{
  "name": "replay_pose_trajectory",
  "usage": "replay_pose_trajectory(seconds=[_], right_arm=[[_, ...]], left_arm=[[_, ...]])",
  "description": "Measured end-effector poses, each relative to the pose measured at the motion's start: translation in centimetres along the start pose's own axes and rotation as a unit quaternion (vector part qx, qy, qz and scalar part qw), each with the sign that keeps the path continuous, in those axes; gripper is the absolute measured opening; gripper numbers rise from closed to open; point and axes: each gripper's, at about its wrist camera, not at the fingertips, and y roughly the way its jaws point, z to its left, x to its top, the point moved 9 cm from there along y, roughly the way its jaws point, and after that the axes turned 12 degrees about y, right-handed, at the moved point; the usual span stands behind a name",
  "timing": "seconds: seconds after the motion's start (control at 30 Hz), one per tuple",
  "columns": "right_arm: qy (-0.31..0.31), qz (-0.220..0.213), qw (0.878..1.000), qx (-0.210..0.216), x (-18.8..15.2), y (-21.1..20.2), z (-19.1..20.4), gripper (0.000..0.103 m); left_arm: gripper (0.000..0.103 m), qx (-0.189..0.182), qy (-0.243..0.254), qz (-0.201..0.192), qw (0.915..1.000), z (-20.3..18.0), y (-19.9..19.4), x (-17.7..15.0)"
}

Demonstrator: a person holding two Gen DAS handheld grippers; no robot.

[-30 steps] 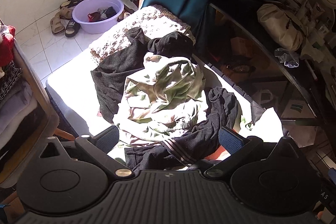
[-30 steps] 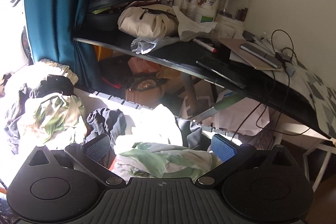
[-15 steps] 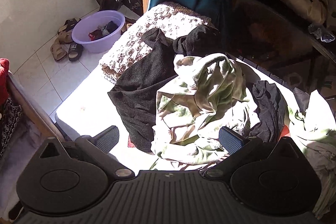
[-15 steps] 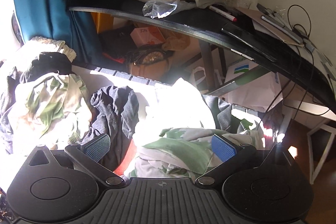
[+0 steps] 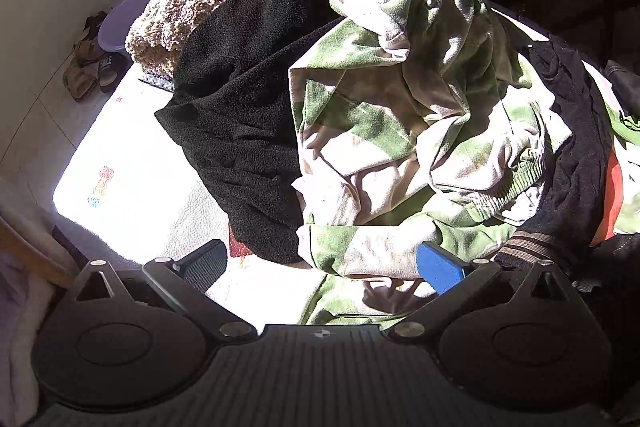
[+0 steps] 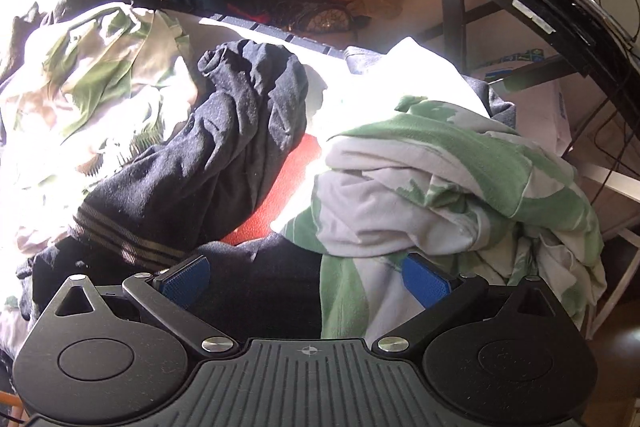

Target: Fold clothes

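Several garments lay crumpled and overlapping on the white bed (image 5: 132, 195).
Left gripper (image 5: 320, 261) spread over the camouflage jacket (image 5: 400, 115); right gripper (image 6: 306, 277) spread beside the green-white shirt (image 6: 440, 187). Risk: pinching the jacket could drag the black fleece (image 5: 240, 99) or striped-cuff dark sweater (image 6: 224, 147).

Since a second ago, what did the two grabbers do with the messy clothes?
Both came down closer to the pile. The left gripper now sits low, open around the hem of the crumpled green-and-cream camouflage top. The right gripper dropped toward the white cloth with green patches, open, gripping nothing. The dark navy garment with striped cuff and the rest of the pile lie as before.
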Motion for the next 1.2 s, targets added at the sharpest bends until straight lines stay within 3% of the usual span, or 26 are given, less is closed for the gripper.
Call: replay_pose_trajectory(seconds=[0.27, 0.57, 0.8, 1.2], right_arm=[[-0.064, 0.026, 0.997, -0.037, -4.2, 0.9, 1.2, 0.102], [-0.080, -0.021, 0.993, -0.086, -5.2, 3.1, 2.4, 0.102], [-0.106, -0.056, 0.988, -0.093, -5.7, 3.0, 2.8, 0.102], [-0.107, -0.002, 0.987, -0.121, -5.2, 3.9, 3.4, 0.102]], left_arm=[[0.103, -0.034, 0.029, 0.028, 0.9986, -1.3, 3.8, -1.8], [0.103, -0.039, 0.031, 0.001, 0.9988, -1.5, 4.8, -3.5], [0.103, -0.042, 0.039, -0.003, 0.9984, -1.9, 4.7, -3.9], [0.103, -0.042, 0.049, -0.018, 0.9978, -3.4, 4.1, -5.2]])
